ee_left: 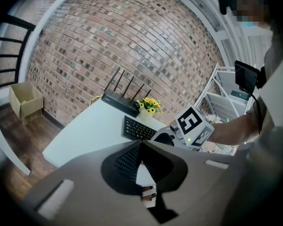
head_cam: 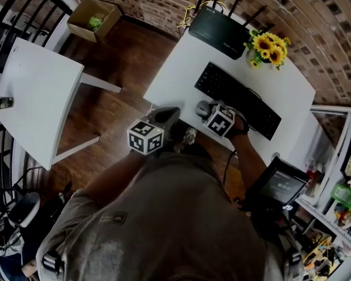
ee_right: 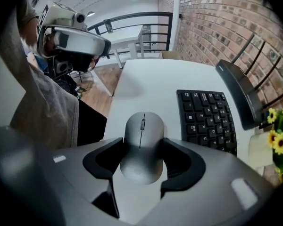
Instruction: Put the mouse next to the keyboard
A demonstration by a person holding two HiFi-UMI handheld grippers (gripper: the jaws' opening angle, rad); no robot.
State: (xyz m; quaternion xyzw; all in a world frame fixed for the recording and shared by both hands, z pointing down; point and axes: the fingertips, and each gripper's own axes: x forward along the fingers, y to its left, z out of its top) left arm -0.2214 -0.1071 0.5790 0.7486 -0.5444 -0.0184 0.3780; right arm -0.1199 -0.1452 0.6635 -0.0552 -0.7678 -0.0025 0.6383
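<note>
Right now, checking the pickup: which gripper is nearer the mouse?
Right. The right gripper has its jaws against the sides of the mouse; the left gripper hangs apart from it, at the desk edge.

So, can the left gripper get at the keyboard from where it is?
Probably yes: the left gripper hangs by the edge of the desk, with bare surface between it and the keyboard; the right gripper, on the mouse, sits aside.

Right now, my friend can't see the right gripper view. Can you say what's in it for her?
The right gripper has its two dark jaws against the sides of a silver-grey oval computer mouse lying on a white table. A black keyboard lies just right of the mouse, with yellow sunflowers at the right edge and a brick wall behind.
</note>
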